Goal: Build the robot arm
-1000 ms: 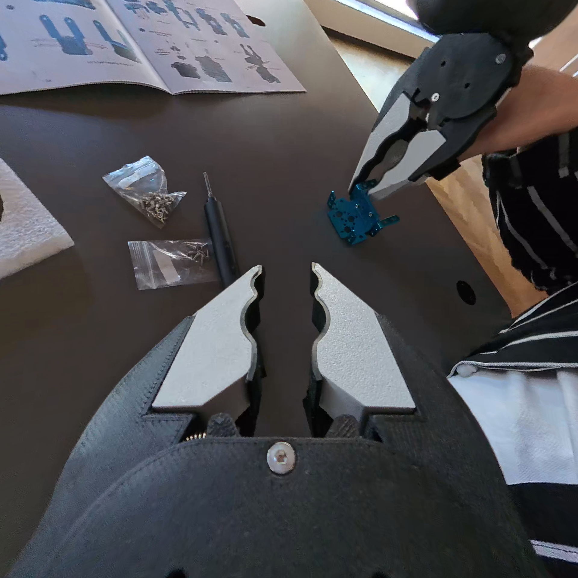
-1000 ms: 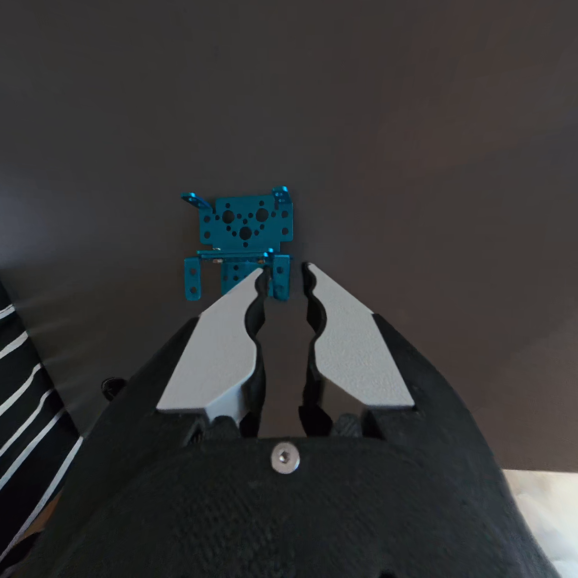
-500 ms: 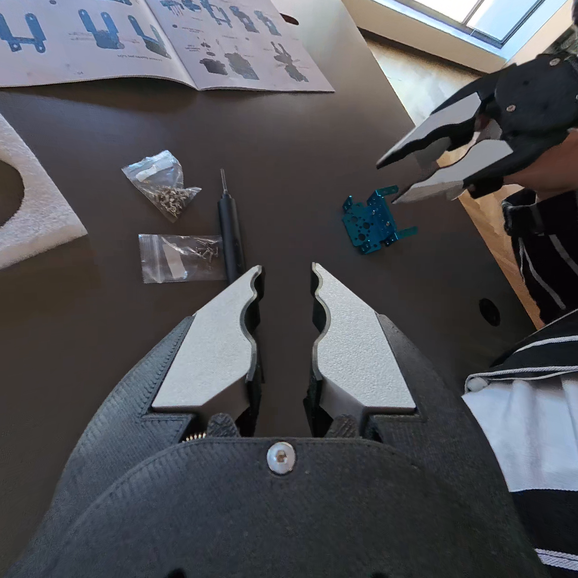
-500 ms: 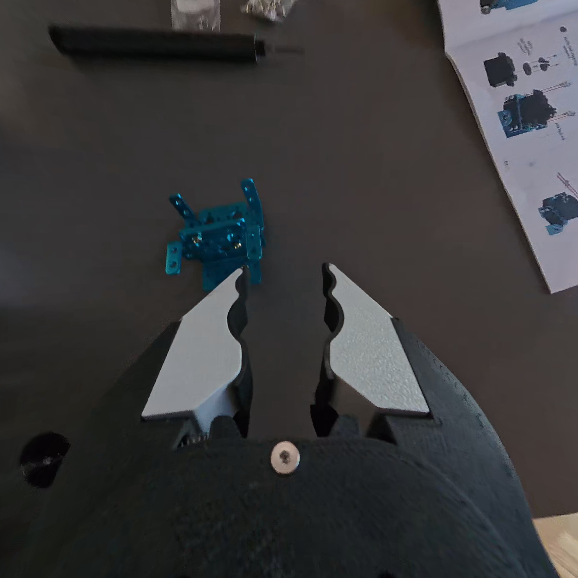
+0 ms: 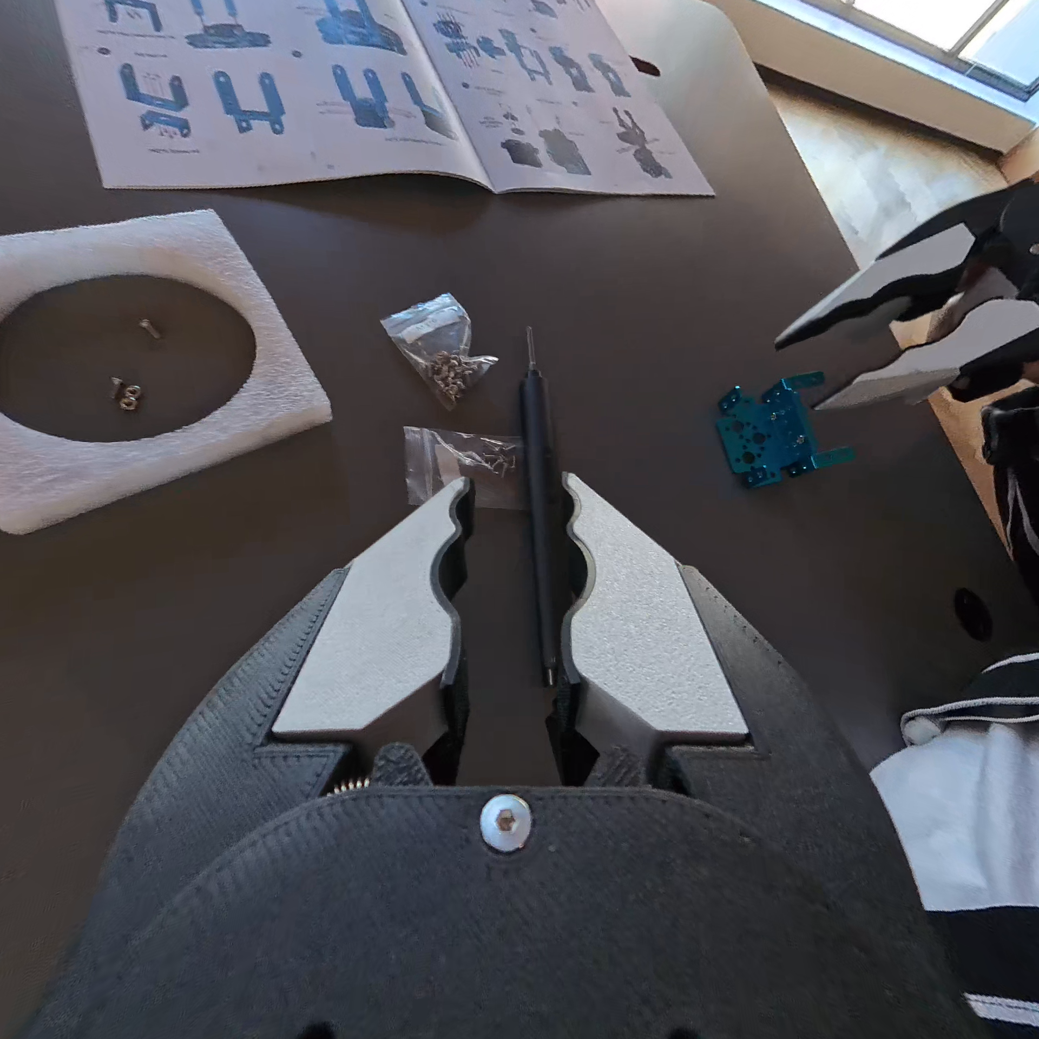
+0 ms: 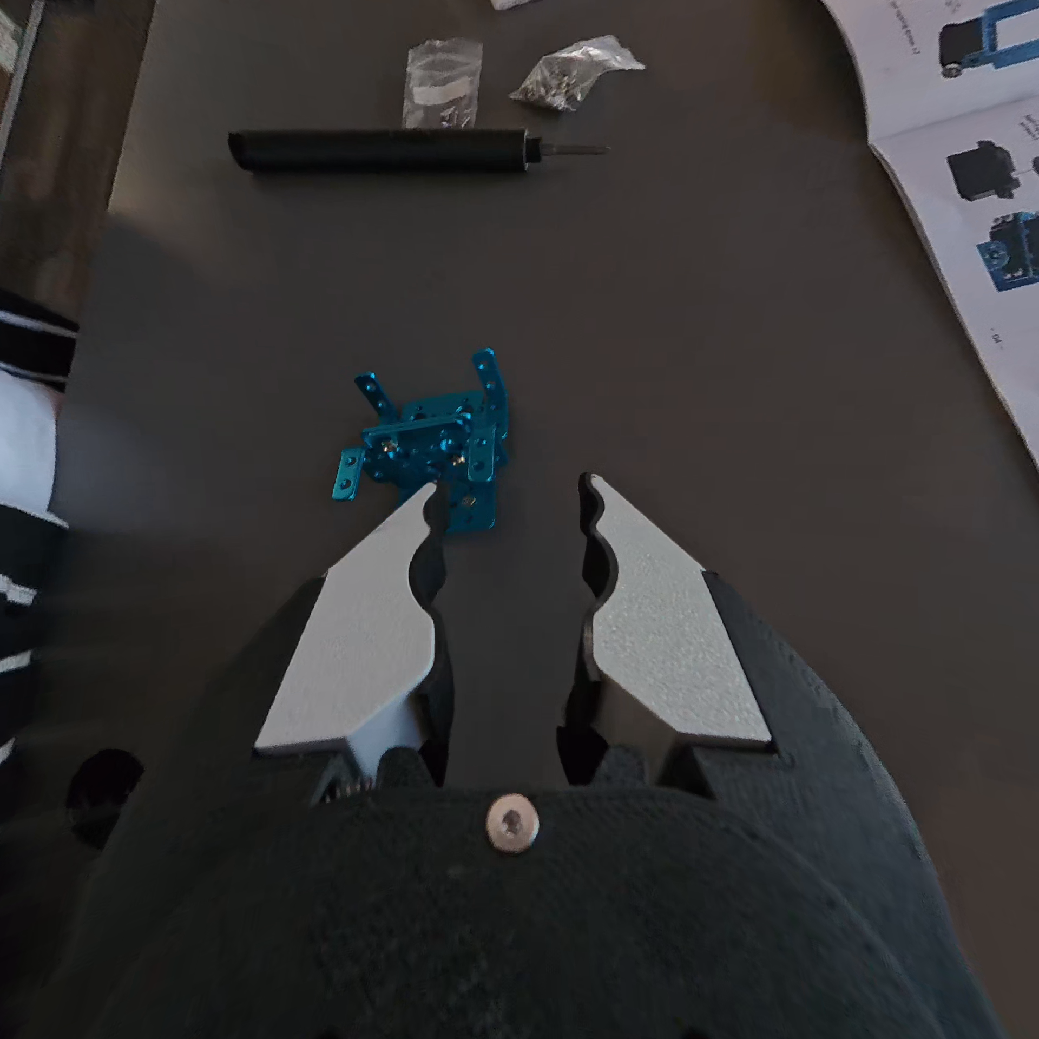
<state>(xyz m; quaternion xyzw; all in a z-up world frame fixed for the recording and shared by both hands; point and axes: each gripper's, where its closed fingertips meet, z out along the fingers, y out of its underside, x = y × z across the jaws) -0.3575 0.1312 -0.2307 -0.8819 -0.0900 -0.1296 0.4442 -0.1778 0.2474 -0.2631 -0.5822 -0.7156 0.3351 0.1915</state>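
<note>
Left tongs [image 5: 517, 489] now astride screwdriver [image 5: 537, 506].

sunlit window [image 5: 989, 39] upper right, dim right view, blurred left edge, wide-angle bending

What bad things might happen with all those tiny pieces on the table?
1. The open left gripper straddles the slim black screwdriver; a nudge might roll it into the clear plastic screw bag.
2. The open right gripper hangs just over the blue metal bracket, near the dark table's edge; a bump could push it off.
</note>
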